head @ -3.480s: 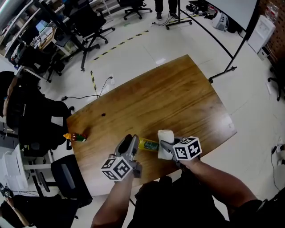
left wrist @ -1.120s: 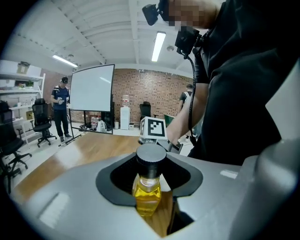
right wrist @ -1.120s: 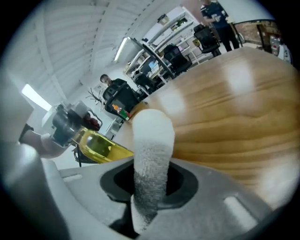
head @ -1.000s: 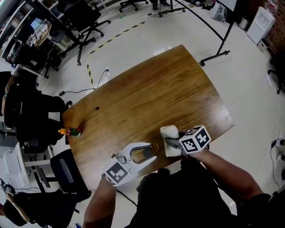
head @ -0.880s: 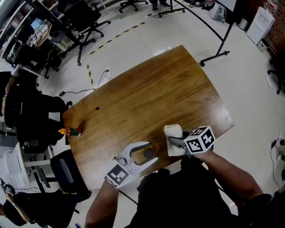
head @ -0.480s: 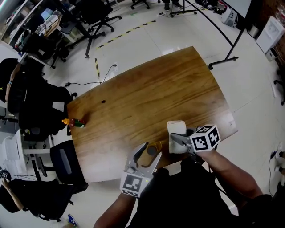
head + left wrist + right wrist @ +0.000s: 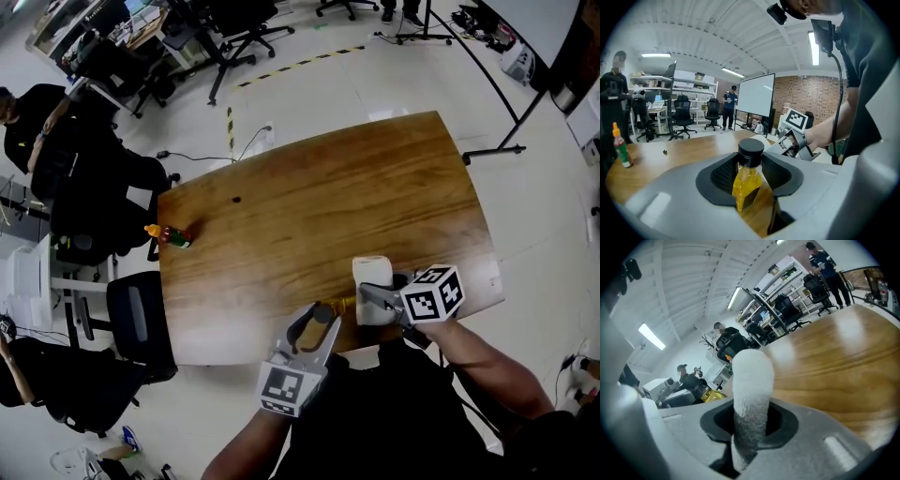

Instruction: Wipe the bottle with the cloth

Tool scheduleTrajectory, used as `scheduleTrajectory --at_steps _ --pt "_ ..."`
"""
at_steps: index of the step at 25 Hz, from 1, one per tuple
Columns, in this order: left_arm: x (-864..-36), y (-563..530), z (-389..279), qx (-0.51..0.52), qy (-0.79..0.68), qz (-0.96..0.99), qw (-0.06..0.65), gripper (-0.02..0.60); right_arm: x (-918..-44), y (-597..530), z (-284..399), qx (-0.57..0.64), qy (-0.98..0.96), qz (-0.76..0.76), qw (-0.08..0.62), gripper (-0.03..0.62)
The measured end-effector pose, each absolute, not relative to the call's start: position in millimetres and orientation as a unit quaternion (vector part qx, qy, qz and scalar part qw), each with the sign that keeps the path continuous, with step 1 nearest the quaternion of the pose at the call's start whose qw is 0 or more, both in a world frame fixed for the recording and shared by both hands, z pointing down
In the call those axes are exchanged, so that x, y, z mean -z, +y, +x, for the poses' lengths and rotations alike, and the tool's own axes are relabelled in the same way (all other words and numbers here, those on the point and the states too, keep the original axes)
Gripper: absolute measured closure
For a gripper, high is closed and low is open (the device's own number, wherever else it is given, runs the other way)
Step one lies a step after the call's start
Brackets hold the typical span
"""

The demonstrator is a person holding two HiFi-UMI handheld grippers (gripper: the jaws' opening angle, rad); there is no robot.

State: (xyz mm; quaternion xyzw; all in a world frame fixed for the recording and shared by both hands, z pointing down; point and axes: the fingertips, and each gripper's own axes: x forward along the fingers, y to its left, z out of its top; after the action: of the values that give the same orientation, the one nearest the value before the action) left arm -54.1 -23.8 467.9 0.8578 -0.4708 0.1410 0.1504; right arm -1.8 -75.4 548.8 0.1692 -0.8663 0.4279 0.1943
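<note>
The lower end of the cloth (image 7: 751, 380) is hidden inside the right hand-held gripper (image 7: 750, 422); a dark speck (image 7: 235, 199) on the bench (image 7: 375, 197) cannot be identified.

Wooden table (image 7: 309, 206), orange-capped bottle (image 7: 168, 235), office chair (image 7: 137, 322)

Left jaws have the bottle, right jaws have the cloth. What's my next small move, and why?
Probably ease the right gripper toward the left gripper until the white folded cloth meets the yellow bottle with a black cap. The left jaws have just been closing and now grip that bottle; the right jaws clamp the cloth, close beside it but seemingly not yet touching.
</note>
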Motion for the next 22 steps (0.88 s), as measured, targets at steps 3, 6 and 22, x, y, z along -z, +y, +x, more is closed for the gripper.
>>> scheduleTrajectory --at_steps 3,6,22 --pt "-472.1 -16.2 -54.4 -0.159 -0.408 0.888 0.138 0.403 -544.5 -74.9 -3.6 -0.425 -0.871 0.155 0.191 0.520" --pt "-469.6 -7.3 -50.8 -0.175 -0.316 0.925 0.118 0.405 -536.6 -70.7 -7.0 -0.446 -0.872 0.125 0.158 0.520" --pt "-479.2 7.0 -37.2 -0.267 -0.083 0.958 0.064 0.409 -524.9 -47.0 -51.5 -0.517 -0.841 -0.106 0.115 0.520"
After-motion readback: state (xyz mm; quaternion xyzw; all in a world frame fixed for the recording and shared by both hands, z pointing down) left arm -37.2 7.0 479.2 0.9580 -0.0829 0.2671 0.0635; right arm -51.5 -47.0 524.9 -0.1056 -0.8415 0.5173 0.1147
